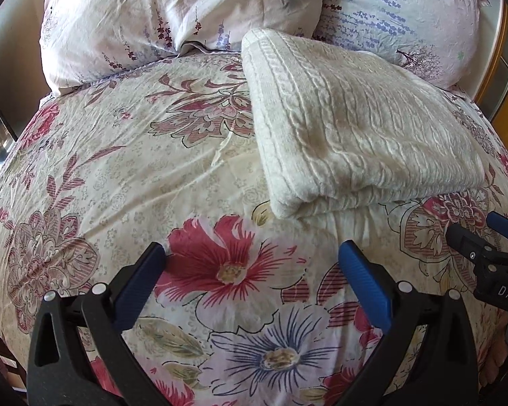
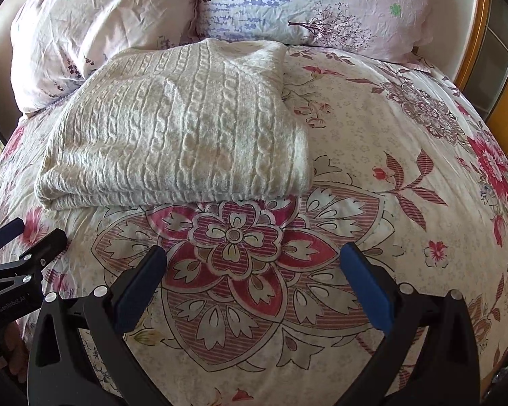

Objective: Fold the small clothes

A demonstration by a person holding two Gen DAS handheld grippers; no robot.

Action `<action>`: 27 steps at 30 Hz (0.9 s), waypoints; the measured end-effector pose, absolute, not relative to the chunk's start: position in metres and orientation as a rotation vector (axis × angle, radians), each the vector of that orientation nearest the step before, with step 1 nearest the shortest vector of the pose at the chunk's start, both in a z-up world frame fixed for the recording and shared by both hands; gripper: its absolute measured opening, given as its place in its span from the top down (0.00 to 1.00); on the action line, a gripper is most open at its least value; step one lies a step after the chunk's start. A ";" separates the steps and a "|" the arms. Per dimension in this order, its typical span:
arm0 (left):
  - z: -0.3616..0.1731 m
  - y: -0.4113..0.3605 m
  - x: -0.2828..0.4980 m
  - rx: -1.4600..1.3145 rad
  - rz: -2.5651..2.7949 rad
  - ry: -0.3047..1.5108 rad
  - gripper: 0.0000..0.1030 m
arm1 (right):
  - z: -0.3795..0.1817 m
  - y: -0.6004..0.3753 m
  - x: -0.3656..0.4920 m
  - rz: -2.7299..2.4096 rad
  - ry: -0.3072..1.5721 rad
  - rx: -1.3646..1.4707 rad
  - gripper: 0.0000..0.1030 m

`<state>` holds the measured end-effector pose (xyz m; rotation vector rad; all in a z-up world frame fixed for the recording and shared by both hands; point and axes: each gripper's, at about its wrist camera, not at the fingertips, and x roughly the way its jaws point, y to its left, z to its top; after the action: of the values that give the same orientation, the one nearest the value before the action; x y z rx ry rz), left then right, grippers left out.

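Note:
A cream cable-knit sweater (image 1: 362,125) lies folded into a thick rectangle on the floral bedspread (image 1: 118,176), just short of the pillows. In the right wrist view the sweater (image 2: 179,135) sits upper left. My left gripper (image 1: 252,253) hovers open over the bedspread, a short way in front of the sweater's near left corner, with nothing between its fingers. My right gripper (image 2: 254,253) is also open and empty, in front of the sweater's near right edge. Each gripper shows at the edge of the other's view: the right gripper (image 1: 474,228) and the left gripper (image 2: 27,233).
Two pale floral pillows (image 1: 172,17) (image 2: 304,3) lean at the head of the bed behind the sweater. A wooden frame (image 2: 501,77) runs along the right side. The bedspread (image 2: 372,142) stretches right of the sweater.

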<state>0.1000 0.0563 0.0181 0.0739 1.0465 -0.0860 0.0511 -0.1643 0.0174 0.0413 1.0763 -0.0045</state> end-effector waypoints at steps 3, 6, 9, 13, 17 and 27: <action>0.018 0.056 0.099 0.072 -0.082 1.038 0.02 | 0.016 -0.162 0.052 -0.010 1.079 0.017 0.01; 0.018 0.056 0.099 0.072 -0.082 1.033 0.02 | 0.016 -0.161 0.051 -0.017 1.075 0.020 0.01; 0.018 0.057 0.099 0.073 -0.085 1.027 0.02 | 0.016 -0.160 0.049 -0.034 1.068 0.027 0.01; 0.018 0.057 0.099 0.076 -0.092 1.016 0.02 | 0.016 -0.159 0.045 -0.061 1.055 0.038 0.01; 0.017 0.057 0.100 0.076 -0.093 1.016 0.02 | 0.017 -0.159 0.044 -0.067 1.049 0.040 0.01; 0.017 0.057 0.100 0.075 -0.092 1.015 0.02 | 0.017 -0.159 0.044 -0.067 1.049 0.040 0.01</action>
<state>0.0995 0.0565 0.0168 0.0752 1.0148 -0.0918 0.0442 -0.1595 0.0171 0.0403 1.0488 -0.0668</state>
